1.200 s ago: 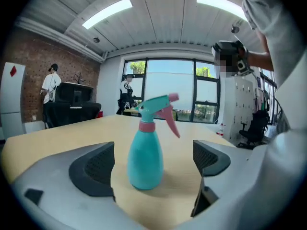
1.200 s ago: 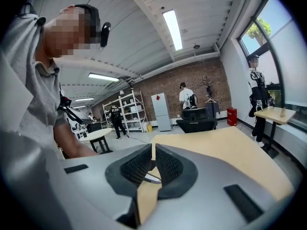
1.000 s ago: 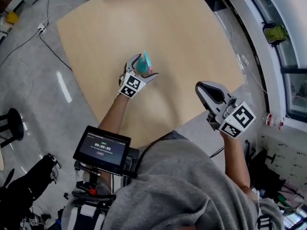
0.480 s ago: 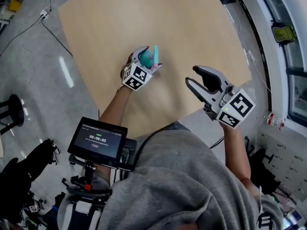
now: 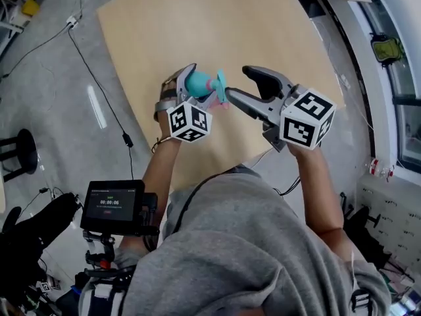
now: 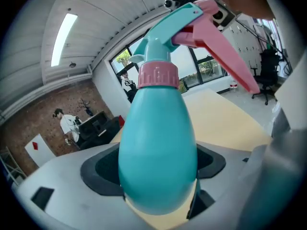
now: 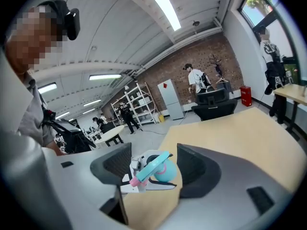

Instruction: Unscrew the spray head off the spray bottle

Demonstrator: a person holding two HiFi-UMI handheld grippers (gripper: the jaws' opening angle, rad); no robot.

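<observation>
The teal spray bottle with its teal and pink spray head is held up above the tan table. My left gripper is shut on the bottle's round belly; its jaws closed onto it within the last second. The pink collar and pink trigger point away and up. My right gripper stands just right of the spray head, its jaws having just been opening, with nothing between them. In the right gripper view the spray head lies ahead of the gap.
The table's near edge runs below both grippers. A small screen hangs at the person's left side. Cables cross the floor left of the table. People, shelves and a chair stand far off.
The left gripper lifted the bottle off the table and tilted it toward the right. The right gripper swung left up to the spray head and its jaws spread from shut to open.
</observation>
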